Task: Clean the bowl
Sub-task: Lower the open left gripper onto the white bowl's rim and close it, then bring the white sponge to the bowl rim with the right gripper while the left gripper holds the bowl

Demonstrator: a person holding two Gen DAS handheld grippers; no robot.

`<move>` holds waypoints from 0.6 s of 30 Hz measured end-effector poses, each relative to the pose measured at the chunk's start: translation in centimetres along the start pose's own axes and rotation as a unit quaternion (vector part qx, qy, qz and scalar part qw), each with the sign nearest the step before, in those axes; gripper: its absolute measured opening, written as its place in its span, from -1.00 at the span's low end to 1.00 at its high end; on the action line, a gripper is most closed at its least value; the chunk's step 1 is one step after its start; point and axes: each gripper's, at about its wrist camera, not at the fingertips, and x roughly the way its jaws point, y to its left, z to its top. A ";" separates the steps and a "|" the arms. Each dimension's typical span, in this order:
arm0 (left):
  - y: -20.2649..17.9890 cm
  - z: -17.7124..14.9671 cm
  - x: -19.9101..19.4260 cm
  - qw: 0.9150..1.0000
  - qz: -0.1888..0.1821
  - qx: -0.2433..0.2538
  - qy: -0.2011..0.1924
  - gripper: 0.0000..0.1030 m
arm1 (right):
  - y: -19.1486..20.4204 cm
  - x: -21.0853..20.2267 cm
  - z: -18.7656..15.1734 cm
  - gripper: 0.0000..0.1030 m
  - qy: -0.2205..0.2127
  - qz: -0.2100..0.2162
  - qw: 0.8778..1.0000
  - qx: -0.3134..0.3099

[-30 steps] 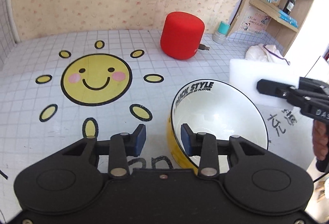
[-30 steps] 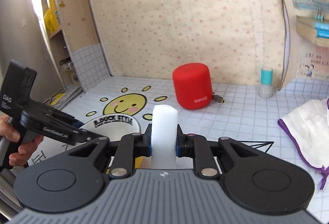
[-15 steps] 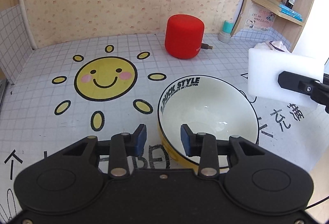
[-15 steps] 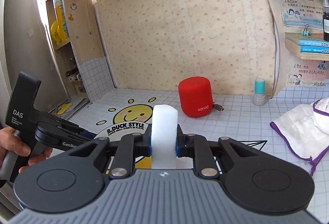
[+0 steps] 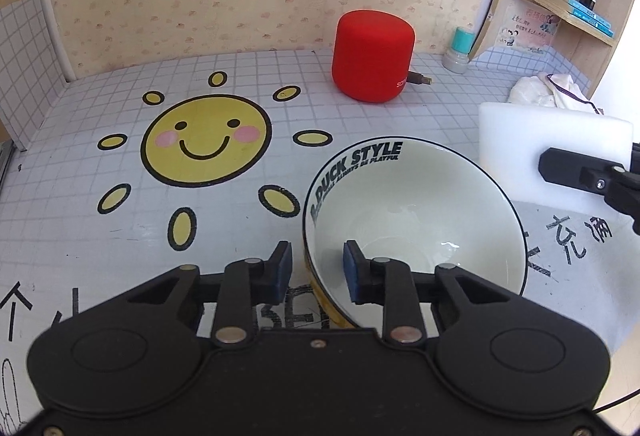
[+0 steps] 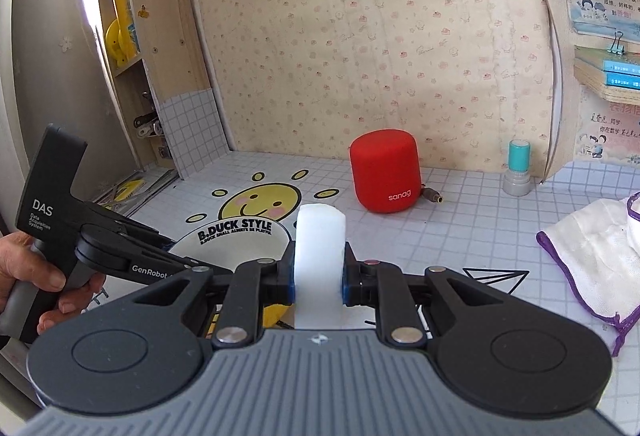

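Yellow-sided bowl lettered "B.DUCK STYLE" on gridded mat; left gripper, just closing, straddles its near rim. Right gripper clamps white sponge. Red speaker reads "sanag".

Bowl on table, speaker behind, sponge right

Gridded tabletop: bowl, red speaker, cloth.
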 end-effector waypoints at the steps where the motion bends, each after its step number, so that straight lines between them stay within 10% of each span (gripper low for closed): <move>1: -0.2 0.0 0.0 1.000 0.004 0.000 0.000 -0.60 | 0.0 0.1 0.0 -0.59 0.000 0.003 1.000 0.000; 18: -1.9 -0.8 -0.4 0.997 0.060 -0.050 -0.018 -0.61 | -1.3 1.2 0.7 -0.59 -0.002 0.026 0.999 -0.023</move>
